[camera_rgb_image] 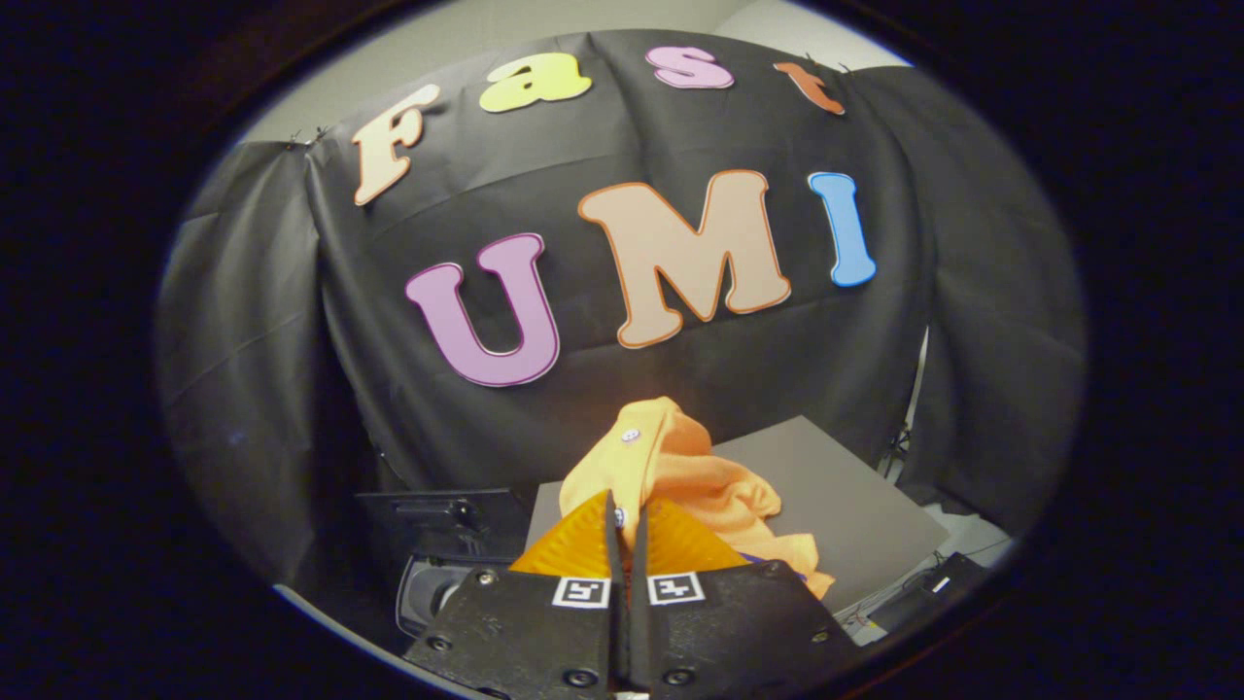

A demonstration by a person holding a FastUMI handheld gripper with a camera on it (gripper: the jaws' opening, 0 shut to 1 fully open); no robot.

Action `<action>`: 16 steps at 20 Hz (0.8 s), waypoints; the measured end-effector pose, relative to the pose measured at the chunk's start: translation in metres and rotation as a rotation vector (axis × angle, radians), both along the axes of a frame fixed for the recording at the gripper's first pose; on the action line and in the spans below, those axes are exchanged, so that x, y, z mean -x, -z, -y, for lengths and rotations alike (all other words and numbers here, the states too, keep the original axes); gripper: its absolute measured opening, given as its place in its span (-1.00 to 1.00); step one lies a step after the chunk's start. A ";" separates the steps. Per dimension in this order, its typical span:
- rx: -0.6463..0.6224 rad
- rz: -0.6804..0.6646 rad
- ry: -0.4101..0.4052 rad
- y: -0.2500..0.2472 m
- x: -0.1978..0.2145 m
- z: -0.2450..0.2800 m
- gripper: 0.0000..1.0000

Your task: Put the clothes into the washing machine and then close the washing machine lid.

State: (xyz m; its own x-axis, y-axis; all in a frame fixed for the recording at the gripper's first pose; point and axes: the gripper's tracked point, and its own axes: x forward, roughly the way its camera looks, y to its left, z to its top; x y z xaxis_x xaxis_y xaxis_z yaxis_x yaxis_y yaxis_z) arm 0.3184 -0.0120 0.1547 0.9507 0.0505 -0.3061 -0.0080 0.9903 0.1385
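Hand-held gripper [627, 510] clenched on orange garment [695, 476] — above grey tabletop [855, 506], black-draped booth.

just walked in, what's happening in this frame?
A handheld gripper has its fingers closed together on a fold of an orange garment, which bunches up just ahead of them and hangs over a grey tabletop. Below and to the left of the fingers sits a dark machine, likely the washing machine; its lid state is hard to read. The garment is not in it yet.
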 end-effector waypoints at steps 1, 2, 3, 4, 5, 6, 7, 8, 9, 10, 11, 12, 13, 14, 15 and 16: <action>0.000 0.012 -0.009 -0.007 0.000 -0.008 -1.00; -0.002 0.020 -0.021 -0.013 0.000 -0.018 -1.00; -0.003 0.028 -0.034 -0.018 0.000 -0.028 -1.00; -0.003 0.040 -0.047 -0.025 -0.001 -0.038 -1.00; 0.000 0.048 -0.063 -0.029 -0.001 -0.051 -1.00; 0.003 0.058 -0.081 -0.034 -0.001 -0.063 -1.00; 0.007 0.065 -0.100 -0.037 0.000 -0.075 -1.00; 0.011 0.069 -0.118 -0.039 -0.001 -0.088 -1.00; 0.013 0.072 -0.134 -0.040 -0.002 -0.102 -1.00; 0.010 0.067 -0.153 -0.038 -0.004 -0.115 -1.00; 0.004 0.071 -0.169 -0.036 -0.005 -0.129 -1.00; -0.006 0.066 -0.191 -0.034 -0.007 -0.144 -1.00; -0.012 0.064 -0.210 -0.029 -0.006 -0.158 -1.00; -0.018 0.062 -0.228 -0.025 -0.008 -0.172 -1.00; -0.025 0.054 -0.248 -0.019 -0.009 -0.186 -1.00; -0.034 0.046 -0.264 -0.013 -0.009 -0.198 -1.00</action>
